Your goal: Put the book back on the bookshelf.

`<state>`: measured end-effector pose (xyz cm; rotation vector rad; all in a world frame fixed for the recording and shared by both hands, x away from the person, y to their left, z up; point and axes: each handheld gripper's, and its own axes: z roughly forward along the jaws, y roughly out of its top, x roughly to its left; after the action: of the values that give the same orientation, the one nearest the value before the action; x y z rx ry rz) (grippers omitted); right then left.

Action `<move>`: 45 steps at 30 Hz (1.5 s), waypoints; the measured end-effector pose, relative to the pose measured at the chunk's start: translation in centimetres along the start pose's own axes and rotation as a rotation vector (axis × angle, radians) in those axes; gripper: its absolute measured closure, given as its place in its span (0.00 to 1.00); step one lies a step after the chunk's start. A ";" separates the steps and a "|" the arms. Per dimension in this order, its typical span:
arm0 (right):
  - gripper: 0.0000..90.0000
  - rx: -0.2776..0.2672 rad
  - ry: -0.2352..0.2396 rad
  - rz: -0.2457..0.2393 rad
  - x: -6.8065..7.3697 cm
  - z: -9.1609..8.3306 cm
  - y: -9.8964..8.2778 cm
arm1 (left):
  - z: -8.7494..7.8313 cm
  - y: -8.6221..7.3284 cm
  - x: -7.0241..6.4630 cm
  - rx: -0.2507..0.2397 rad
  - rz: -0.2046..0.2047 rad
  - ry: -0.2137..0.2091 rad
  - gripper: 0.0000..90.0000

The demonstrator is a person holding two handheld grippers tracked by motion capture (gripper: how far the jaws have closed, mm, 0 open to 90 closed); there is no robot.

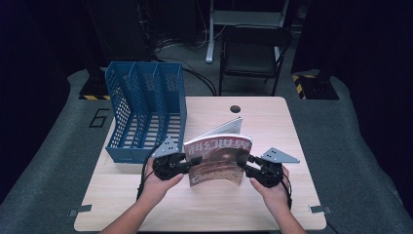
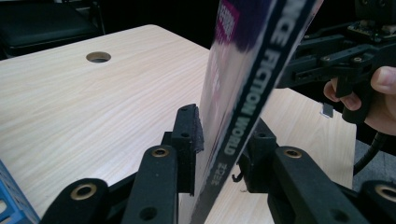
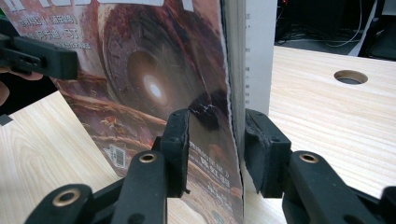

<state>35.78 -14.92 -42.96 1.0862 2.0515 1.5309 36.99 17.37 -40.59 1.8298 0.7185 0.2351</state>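
The magazine (image 1: 217,158) stands upright on the desk (image 1: 263,122) between the loosened left gripper (image 1: 191,162) and right gripper (image 1: 245,163), neither pinching it; next likely comes regripping it for the blue file rack (image 1: 146,109)

Magazine spine (image 2: 243,116): reading "FICTION WORLD" in white capitals, running lengthwise; letters "NCE" showing above it.
Magazine cover (image 1: 220,146): carrying large white Chinese title characters, too small for reading.
Floor marking (image 1: 100,117): showing the figure "6".
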 end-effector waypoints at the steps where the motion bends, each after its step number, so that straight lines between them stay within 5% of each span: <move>1: 0.69 0.000 0.001 0.000 0.0 0.0 0.0 | 0.0 0.1 0.0 -0.001 0.000 0.001 0.78; 17: 0.68 0.026 -0.007 -0.014 0.1 0.5 -0.6 | -0.8 2.9 0.1 0.035 0.018 0.007 0.66; 31: 0.70 0.031 -0.009 0.004 0.1 0.5 -0.9 | -0.6 6.5 -0.6 0.075 0.054 0.008 0.65; 45: 0.72 0.026 -0.009 0.000 -0.1 0.8 -0.9 | 0.3 7.9 -0.8 0.099 0.061 -0.003 0.69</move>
<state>36.02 -14.58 -44.07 1.1004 2.0716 1.5006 39.32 15.00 -33.40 1.9477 0.6835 0.2397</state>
